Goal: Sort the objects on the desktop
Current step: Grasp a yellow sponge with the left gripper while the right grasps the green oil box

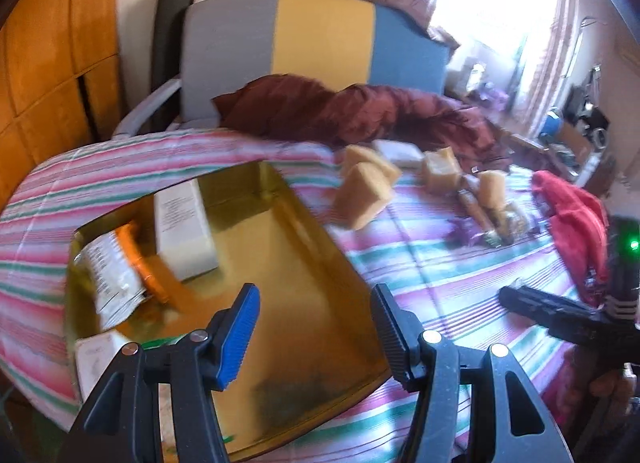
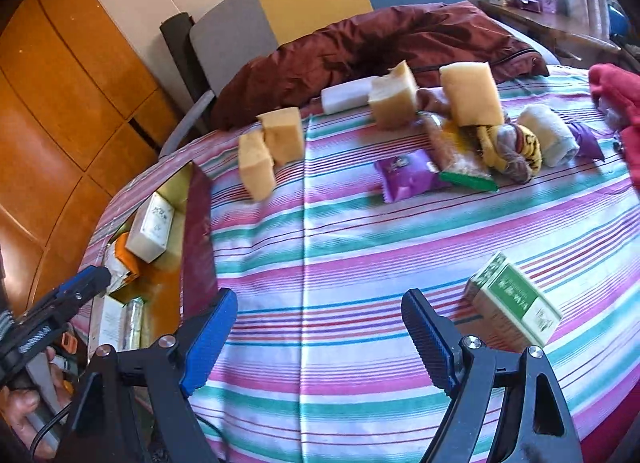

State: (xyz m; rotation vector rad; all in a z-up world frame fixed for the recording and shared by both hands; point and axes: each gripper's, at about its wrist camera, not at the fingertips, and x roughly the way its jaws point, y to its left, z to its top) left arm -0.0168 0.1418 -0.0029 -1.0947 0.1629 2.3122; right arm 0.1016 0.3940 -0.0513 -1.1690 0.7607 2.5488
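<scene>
**Both claws open and empty above the striped cloth and the golden box**

The left claw [image 1: 316, 327] has its jaws apart and nothing is between them. It hangs over the open golden box [image 1: 304, 263], which lies at the left side of the striped cloth [image 2: 340, 243]. Inside the box, a white carton [image 1: 184, 231] stands against the far wall, and an orange and white packet [image 1: 116, 275] lies just beside it on the left. A second white box [image 1: 96, 359] is at the near left corner of the golden box, partly hidden by the claw's arm.

The right claw [image 2: 320, 335] is also open and holds nothing. It is above a bare part of the cloth. A green and white carton [image 2: 512, 303] lies tilted just beside its right finger; if they touch, I cannot tell.

Farther on the cloth, two yellow sponge blocks [image 2: 272, 147] stand close together near the box. Behind them are a white bar [image 2: 344, 97], two more sponge blocks [image 2: 472, 91], a purple sachet [image 2: 404, 175], a packet with a green edge [image 2: 464, 167], a yellow and brown knitted thing [image 2: 512, 151] and a rolled white cloth [image 2: 548, 135]. A dark red quilt [image 2: 380, 47] lies behind all of them, and a red garment [image 2: 616, 91] is at the right edge.
</scene>
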